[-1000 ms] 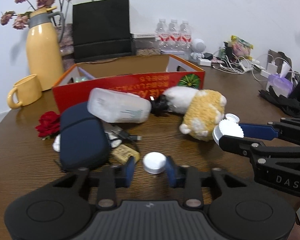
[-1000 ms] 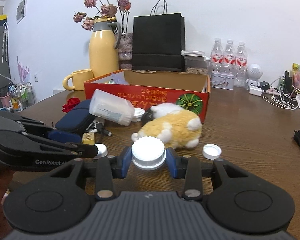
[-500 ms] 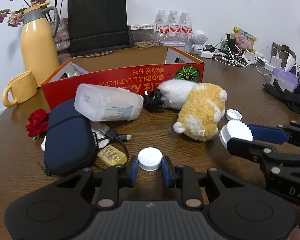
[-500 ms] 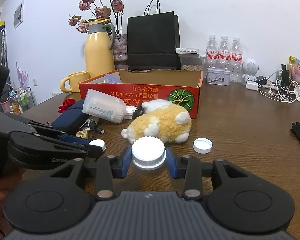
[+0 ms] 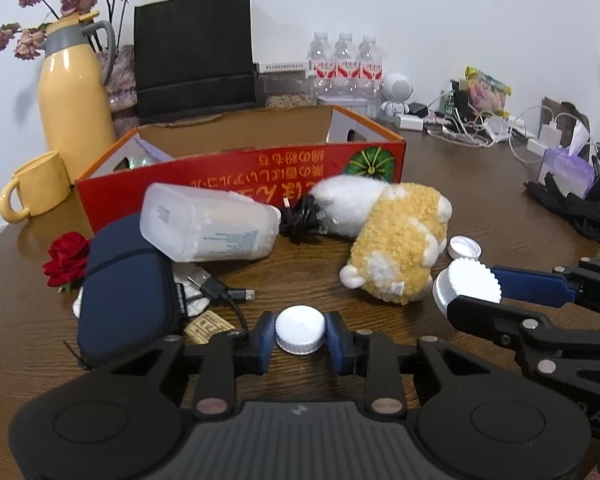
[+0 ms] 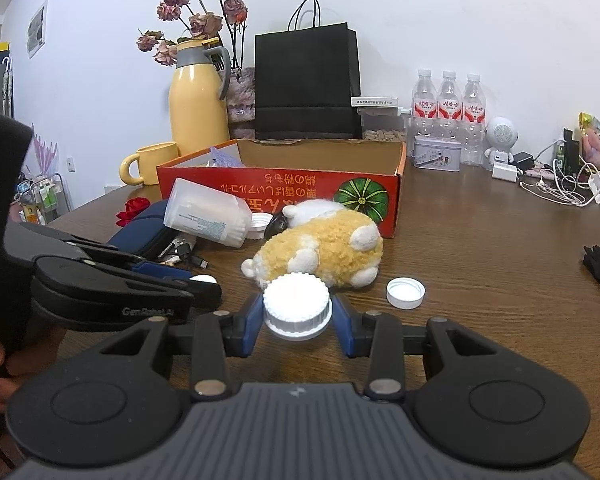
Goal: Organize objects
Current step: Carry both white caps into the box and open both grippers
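Bench point(image 5: 480, 184) carrying clutter: left tongs point(image 5: 300, 336) clamping a small smooth white cap point(image 5: 300, 334) between blue pads, low over the wood, just beside a navy pouch point(image 5: 126, 292) and a USB cable point(image 5: 220, 292). Right tongs point(image 6: 298, 312) clamping a larger ribbed white lid point(image 6: 297, 306), hovering just in front of a tan plush toy point(image 6: 324, 252) lying near an upturned loose cap point(image 6: 405, 293). Behind these, lying on its side against the red cardboard box point(image 6: 300, 188), a translucent plastic container point(image 5: 208, 228); standing beyond, a yellow jug point(image 6: 198, 100), yellow mug point(image 5: 36, 192) and black paper bag point(image 6: 306, 84).
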### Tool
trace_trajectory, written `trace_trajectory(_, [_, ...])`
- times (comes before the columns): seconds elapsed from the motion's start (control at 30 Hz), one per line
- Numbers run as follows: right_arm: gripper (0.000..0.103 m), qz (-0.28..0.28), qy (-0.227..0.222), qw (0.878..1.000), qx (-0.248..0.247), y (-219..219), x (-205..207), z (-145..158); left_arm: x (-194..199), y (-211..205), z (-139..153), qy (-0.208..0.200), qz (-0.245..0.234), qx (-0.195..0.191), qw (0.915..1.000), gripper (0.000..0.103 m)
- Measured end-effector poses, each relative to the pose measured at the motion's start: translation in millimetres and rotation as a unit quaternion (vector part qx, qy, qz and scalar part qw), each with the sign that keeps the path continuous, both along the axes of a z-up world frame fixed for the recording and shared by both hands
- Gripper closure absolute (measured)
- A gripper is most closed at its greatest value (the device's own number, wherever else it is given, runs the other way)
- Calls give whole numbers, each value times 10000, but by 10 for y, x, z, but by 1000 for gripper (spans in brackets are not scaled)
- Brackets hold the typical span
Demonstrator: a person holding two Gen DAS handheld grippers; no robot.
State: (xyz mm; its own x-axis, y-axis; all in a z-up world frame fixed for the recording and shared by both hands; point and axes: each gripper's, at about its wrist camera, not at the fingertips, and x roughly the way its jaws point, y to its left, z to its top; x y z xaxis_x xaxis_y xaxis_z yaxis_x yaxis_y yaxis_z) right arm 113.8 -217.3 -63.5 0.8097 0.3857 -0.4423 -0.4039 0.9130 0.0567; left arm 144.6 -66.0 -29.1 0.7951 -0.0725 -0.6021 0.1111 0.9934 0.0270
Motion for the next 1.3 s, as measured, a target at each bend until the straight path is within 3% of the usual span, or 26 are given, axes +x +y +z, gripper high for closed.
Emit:
trace_trajectory(0.57, [65,73,-365,9993,-53,254,201,307,-13,306,438,-760,215,-241,9966,77])
trace_trajectory(1.3, [65,-192,-713,9973,6,697,1048,727,736,610,900,-1373,442,-396,9888,77])
